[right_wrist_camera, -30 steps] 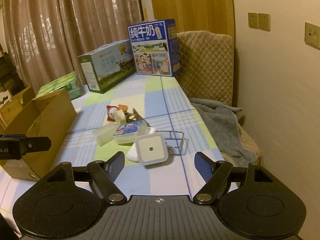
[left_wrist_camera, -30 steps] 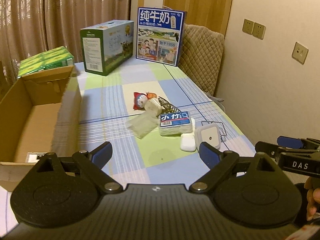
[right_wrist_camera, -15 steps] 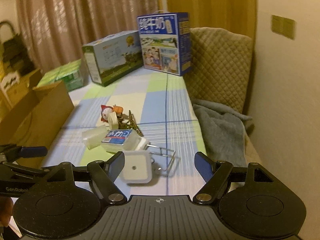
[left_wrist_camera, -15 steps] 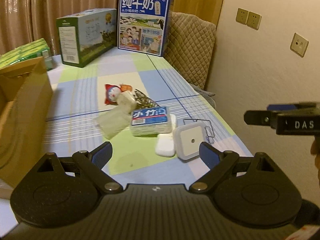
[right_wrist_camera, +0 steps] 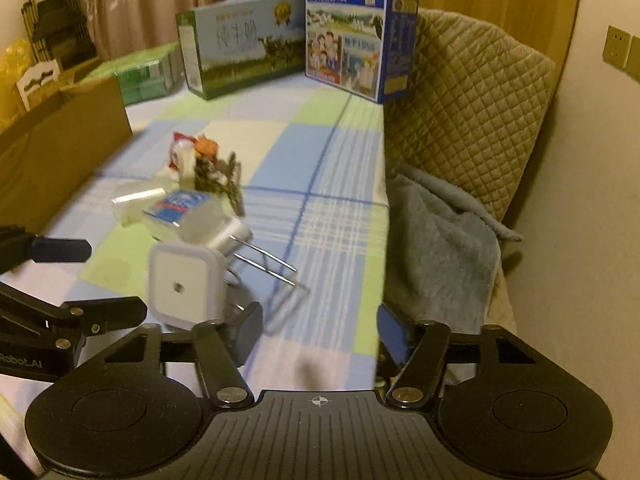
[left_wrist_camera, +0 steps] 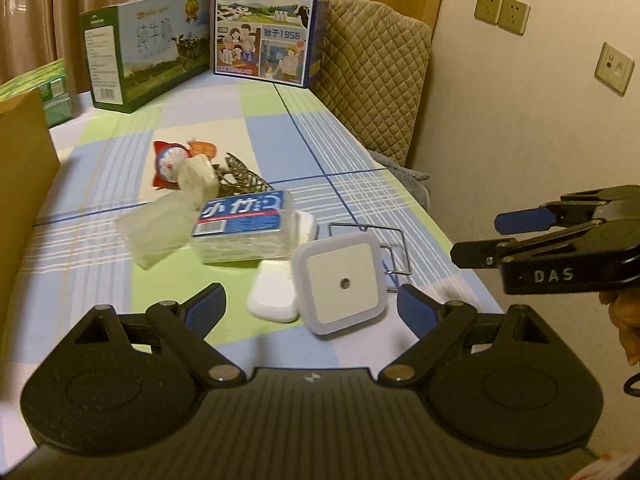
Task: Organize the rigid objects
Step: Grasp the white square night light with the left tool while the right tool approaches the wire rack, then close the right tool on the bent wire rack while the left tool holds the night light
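- Black-framed, blue-padded, the left gripper (left_wrist_camera: 308,300) is seen brought in low over the checked tablecloth (left_wrist_camera: 304,148) from a higher, more distant view a second ago; its jaws stand wide, nothing pressed between them.
- Jaws of the right gripper (right_wrist_camera: 320,324) are caught closing on empty air, after a roll of the wrist.
- Now just ahead of both tools, the square white night light (left_wrist_camera: 340,282) is propped against a white soap bar (left_wrist_camera: 272,290), beside a wire rack (left_wrist_camera: 394,246).
- Behind, the blue-labelled clear box (left_wrist_camera: 244,226) and small toys lie clustered; the cardboard box (left_wrist_camera: 24,184) waits left.
- A first pick appears imminent.
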Motion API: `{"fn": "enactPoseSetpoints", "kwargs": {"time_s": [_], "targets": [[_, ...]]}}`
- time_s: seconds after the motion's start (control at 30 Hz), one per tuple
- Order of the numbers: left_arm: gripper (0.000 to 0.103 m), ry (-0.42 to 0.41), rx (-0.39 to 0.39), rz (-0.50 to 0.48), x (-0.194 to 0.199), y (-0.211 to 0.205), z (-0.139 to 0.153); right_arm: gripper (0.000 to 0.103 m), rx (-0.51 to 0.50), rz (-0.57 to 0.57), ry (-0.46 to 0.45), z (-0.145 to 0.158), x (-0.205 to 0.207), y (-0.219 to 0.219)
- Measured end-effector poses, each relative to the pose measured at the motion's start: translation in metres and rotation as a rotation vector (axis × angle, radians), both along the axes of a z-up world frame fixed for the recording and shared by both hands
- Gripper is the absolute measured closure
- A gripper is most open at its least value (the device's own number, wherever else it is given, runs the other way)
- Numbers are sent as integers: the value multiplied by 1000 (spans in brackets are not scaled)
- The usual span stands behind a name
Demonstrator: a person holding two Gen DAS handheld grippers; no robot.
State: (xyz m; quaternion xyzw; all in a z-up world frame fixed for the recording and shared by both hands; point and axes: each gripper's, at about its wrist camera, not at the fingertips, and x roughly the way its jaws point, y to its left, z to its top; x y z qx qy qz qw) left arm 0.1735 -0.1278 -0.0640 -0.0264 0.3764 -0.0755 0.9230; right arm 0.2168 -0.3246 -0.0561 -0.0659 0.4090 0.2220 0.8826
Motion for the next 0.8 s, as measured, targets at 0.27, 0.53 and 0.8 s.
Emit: {"fn": "enactPoseSetpoints", "kwargs": {"time_s": [0.27,0.53,0.8], "targets": [[16,-9,42,15,22,-31,-22,43,4,-42,28,-17,12,-14],[21,-14,114,37,29,-22,-33,43,-3,-28,36,-25,16,-12],[42,-2,134,-17,18,18,-34,42,-11,208,14,-28,16,20]]}}
